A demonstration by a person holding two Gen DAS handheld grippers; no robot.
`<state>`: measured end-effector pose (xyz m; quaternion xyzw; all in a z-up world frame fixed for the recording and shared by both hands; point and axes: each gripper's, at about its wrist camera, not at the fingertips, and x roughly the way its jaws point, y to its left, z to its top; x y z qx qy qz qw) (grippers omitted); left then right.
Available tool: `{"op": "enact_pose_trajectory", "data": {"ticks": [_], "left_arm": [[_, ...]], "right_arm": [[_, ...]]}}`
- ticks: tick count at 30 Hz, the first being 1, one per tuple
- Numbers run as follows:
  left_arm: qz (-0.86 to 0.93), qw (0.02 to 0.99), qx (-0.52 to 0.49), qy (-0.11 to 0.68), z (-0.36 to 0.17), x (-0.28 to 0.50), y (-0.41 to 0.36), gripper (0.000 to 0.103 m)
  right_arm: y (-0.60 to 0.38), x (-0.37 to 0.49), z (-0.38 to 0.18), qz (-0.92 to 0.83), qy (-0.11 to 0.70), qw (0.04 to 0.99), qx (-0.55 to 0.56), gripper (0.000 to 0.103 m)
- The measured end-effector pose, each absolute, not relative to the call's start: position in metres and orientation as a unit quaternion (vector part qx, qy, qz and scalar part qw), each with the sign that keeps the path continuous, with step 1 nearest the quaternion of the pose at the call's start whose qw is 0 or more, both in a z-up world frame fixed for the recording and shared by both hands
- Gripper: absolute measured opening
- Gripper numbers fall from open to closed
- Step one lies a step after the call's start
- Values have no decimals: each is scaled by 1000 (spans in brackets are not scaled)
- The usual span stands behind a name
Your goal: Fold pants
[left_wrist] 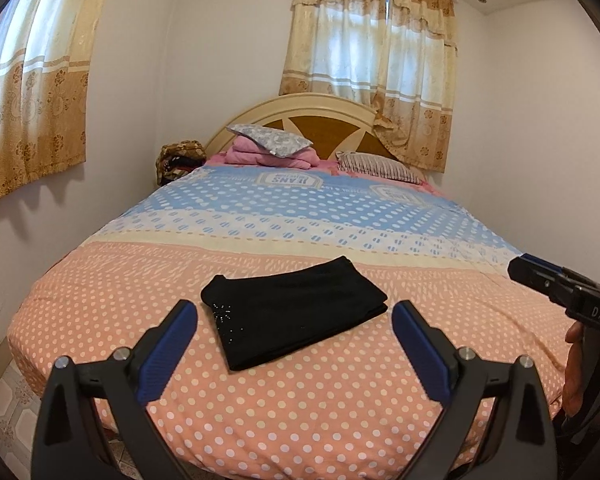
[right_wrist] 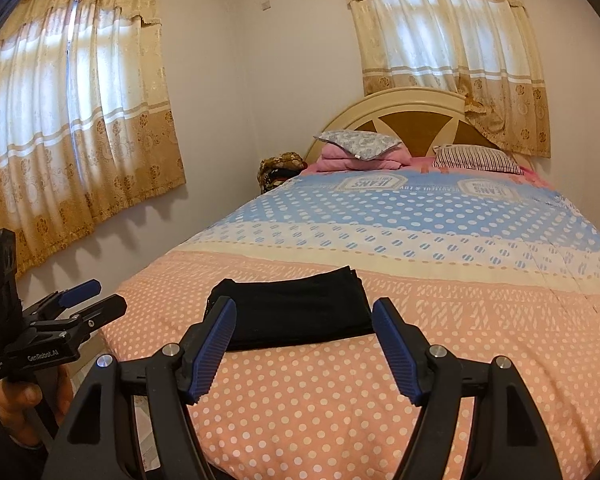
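Note:
Black pants (left_wrist: 296,312) lie folded into a compact rectangle on the pink dotted end of the bedspread (left_wrist: 300,408); a few sparkly dots show near their left corner. My left gripper (left_wrist: 295,310) is held above and in front of them, jaws wide open and empty. The right gripper (left_wrist: 518,270) comes in from the right edge, held by a hand. In the right wrist view the pants (right_wrist: 296,304) sit beyond my right gripper (right_wrist: 305,304), which is open with nothing in it. The left gripper (right_wrist: 108,294) shows at far left, off the bed.
The bed has a cream headboard (left_wrist: 300,108) with pillows (left_wrist: 270,138) and a pink folded blanket at the far end. A wall runs along the bed's left side, with a patterned bundle (left_wrist: 178,160) in the corner. Curtained windows hang on both walls. Tiled floor (left_wrist: 4,408) shows at lower left.

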<state>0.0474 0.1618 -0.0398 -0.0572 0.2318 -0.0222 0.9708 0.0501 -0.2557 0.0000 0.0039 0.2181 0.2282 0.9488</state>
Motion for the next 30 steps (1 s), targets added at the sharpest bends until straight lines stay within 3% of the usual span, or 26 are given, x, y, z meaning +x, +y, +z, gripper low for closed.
{"op": "enact_pose_trajectory", "data": {"ticks": [30], "left_arm": [[-11,970,-35,239,-37,43,149,103]], "right_arm": [[-253,40,-1,235,209,949,-3,72]]}}
